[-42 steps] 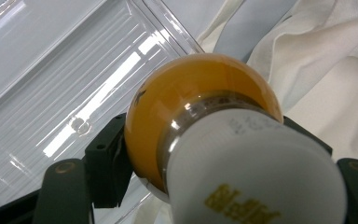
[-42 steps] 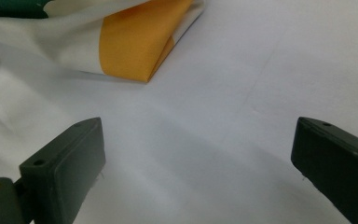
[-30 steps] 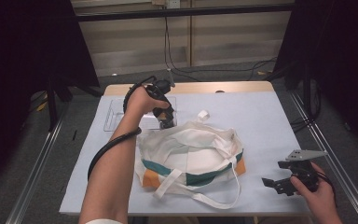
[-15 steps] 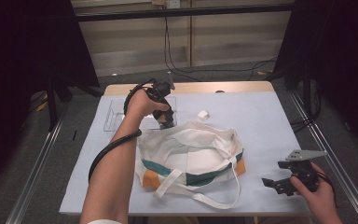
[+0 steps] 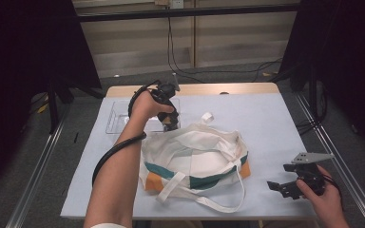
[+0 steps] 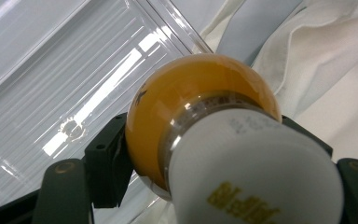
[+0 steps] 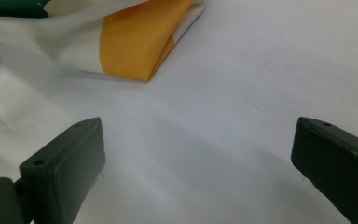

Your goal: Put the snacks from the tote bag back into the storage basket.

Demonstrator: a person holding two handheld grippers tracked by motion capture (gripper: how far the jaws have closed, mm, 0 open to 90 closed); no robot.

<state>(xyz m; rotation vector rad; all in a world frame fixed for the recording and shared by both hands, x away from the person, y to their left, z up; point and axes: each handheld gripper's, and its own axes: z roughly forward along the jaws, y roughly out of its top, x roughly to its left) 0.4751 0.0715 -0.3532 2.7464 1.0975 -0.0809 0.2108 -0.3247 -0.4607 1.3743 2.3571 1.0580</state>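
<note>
- The left claw (image 5: 170, 122) is clamped on a light bulb (image 6: 200, 121) at the far left of the tabletop (image 5: 275, 118), held between the clear plastic tray (image 5: 116, 118) and the far edge of the cloth bag (image 5: 195, 156).
- The bulb has a glossy amber globe, a silvery collar and a matt white base with gold print; the black pads press on the globe's sides.
- I judge it light, but smooth, rounded and breakable, so it could slip or crack under hard pressure; the stiffer white base looks the safer place to hold.
- The tray is rigid and ribbed; the bag is soft, creased canvas in cream, teal and orange, with limp straps.
- The right claw (image 5: 285, 186) stands open and empty over the tabletop at the near right, beside the bag's orange corner (image 7: 142, 42).
</note>
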